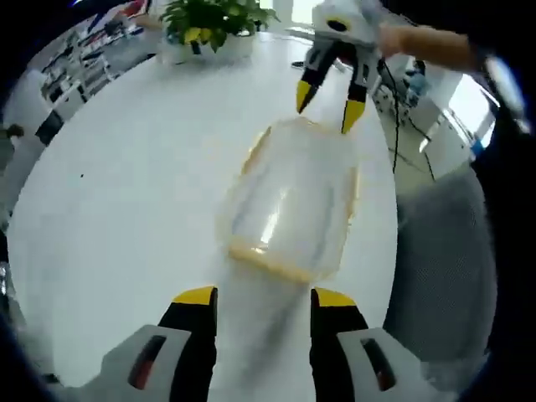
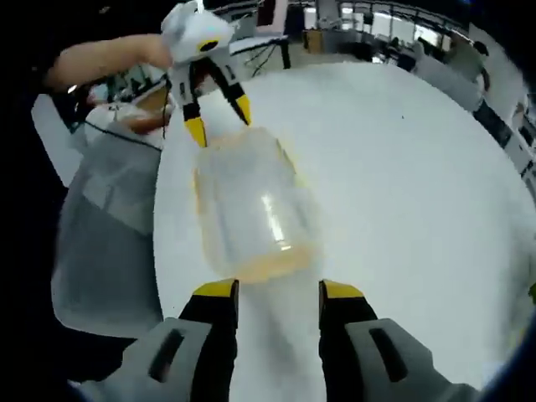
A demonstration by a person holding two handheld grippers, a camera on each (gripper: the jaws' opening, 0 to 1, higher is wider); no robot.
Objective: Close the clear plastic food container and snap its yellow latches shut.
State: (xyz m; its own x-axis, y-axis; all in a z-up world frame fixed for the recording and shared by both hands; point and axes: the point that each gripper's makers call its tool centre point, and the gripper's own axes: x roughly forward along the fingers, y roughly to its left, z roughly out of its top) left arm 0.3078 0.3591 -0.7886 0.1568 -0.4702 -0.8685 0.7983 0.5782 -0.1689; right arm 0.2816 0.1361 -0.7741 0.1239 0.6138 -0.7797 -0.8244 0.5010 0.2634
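The clear rectangular plastic food container with yellow latches (image 1: 289, 213) lay on the round white table (image 1: 126, 184), between the two grippers. In the left gripper view the left gripper (image 1: 264, 297) had its black, yellow-tipped fingers spread, empty, just short of the near end of the box. The right gripper (image 1: 329, 105) stood at the far end with its jaws parted too, the tips close to the far rim — whether they touched it I could not tell, because the picture was blurred.

In the right gripper view the same arrangement appeared from the other side: the right gripper (image 2: 279, 291) open near the yellow edge, the left gripper (image 2: 218, 117) at the opposite end.

The lid seemed to rest on the box, but its seating was not clear. I judged the main risk to be sliding — the light box on a smooth table could slip away if one gripper pushed a latch without the other bracing. A lid sitting crooked could also keep a latch from catching.
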